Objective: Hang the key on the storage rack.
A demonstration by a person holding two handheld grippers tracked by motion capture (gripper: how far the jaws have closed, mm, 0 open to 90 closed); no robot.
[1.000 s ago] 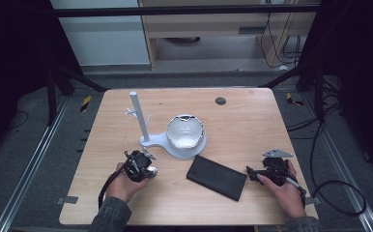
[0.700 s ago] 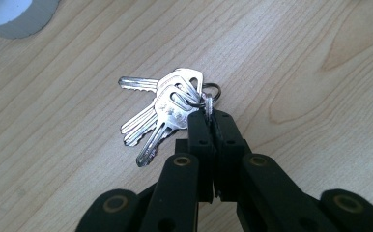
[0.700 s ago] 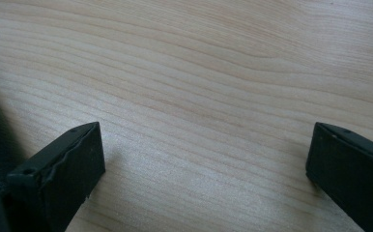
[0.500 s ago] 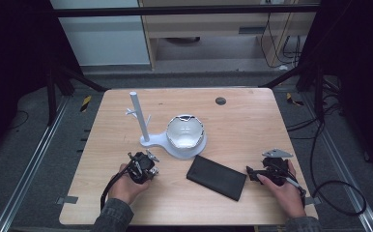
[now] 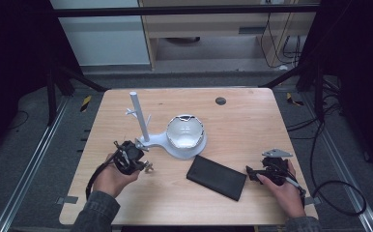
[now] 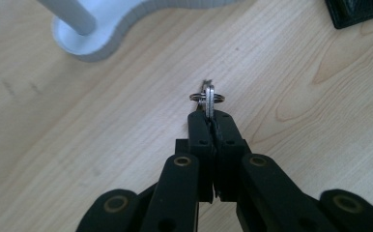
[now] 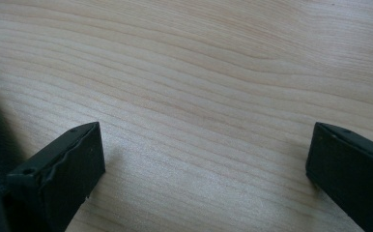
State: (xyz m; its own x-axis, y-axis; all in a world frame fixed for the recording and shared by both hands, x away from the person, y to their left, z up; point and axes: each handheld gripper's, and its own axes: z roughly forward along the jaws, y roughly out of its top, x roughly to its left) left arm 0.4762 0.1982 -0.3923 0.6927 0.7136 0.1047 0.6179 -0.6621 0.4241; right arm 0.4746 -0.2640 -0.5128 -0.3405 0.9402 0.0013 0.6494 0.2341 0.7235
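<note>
My left gripper (image 5: 145, 166) (image 6: 208, 117) is shut on a small metal key (image 6: 209, 100) with a split ring, held edge-on above the wooden table (image 5: 252, 125). It hangs just in front of a white stand (image 5: 175, 137) (image 6: 102, 34) that has an upright post (image 5: 138, 116) with small hooks and a round dish holding a shiny bowl (image 5: 185, 131). A flat black case (image 5: 217, 177) lies to the right of the key. My right gripper (image 5: 250, 170) (image 7: 204, 150) rests low on the table at the right, open, with bare wood between its fingers; the case's edge shows beside its left jaw.
A small dark round disc (image 5: 220, 101) sits near the table's far edge. Black frame legs and cables stand around the table on the grey floor. Bare wood lies between the case and the right gripper.
The left gripper has lifted off the table with the key and drawn slightly left, nearer the stand's base. The right gripper has stayed where it was.
</note>
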